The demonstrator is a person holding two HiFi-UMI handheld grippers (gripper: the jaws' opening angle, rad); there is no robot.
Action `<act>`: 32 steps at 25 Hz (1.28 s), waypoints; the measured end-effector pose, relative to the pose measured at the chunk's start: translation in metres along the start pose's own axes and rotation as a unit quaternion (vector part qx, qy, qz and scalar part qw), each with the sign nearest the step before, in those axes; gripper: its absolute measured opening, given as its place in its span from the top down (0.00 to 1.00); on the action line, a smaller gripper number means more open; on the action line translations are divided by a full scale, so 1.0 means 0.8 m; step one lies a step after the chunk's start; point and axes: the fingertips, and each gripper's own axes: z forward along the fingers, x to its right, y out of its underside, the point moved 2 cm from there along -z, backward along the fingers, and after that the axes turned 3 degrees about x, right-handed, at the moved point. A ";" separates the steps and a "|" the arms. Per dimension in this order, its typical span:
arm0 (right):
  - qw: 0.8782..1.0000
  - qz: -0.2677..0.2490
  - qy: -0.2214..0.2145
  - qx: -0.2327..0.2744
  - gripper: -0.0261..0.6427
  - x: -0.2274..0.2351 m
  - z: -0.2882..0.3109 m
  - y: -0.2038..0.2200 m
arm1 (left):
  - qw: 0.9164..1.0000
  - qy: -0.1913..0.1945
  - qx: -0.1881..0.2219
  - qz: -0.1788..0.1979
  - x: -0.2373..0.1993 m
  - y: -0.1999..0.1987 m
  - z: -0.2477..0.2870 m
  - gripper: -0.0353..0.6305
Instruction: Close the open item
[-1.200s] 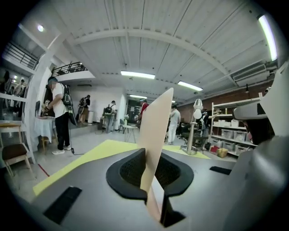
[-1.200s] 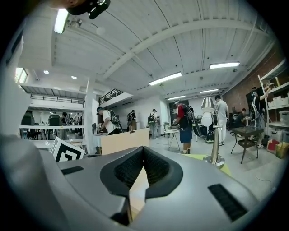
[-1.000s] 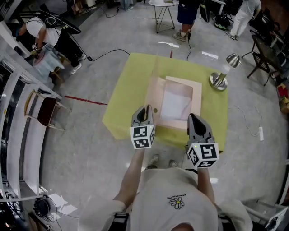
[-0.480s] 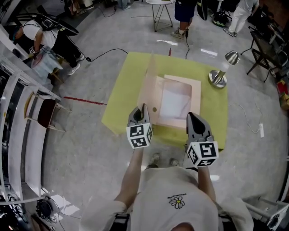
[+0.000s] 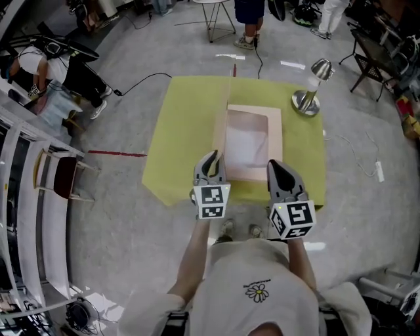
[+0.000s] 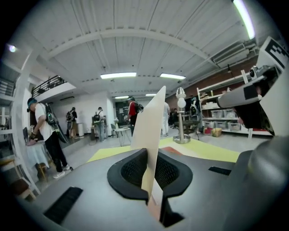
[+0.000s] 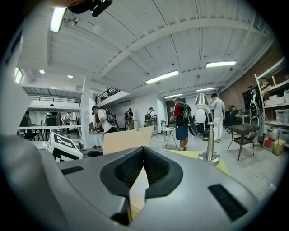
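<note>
A flat pale cardboard box [image 5: 274, 141] lies open on the yellow-green table [image 5: 180, 131], with white paper inside. Its lid [image 5: 221, 134] stands upright along the box's left side, edge-on to the head view. My left gripper [image 5: 210, 159] is at the near end of that lid and shut on it. In the left gripper view the lid [image 6: 152, 126] rises from between the pads. My right gripper [image 5: 276, 167] hovers at the box's near right corner, shut and holding nothing. The right gripper view shows the lid [image 7: 127, 140] broadside to the left.
A silver desk lamp [image 5: 308, 92] stands at the table's far right corner. On the left are a person [image 5: 56, 69] at a bench and a chair [image 5: 60, 174]. Other people and a small round table [image 5: 216, 13] stand beyond, and a cable [image 5: 141, 82] lies on the floor.
The lid leaned out to the left before and now stands upright. My left gripper has moved a little right with it. The right gripper has hardly moved.
</note>
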 end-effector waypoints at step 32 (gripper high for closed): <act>0.991 0.023 0.133 -0.024 0.94 0.080 -0.087 0.031 | 0.859 0.348 -0.224 0.303 0.191 0.102 0.063 0.87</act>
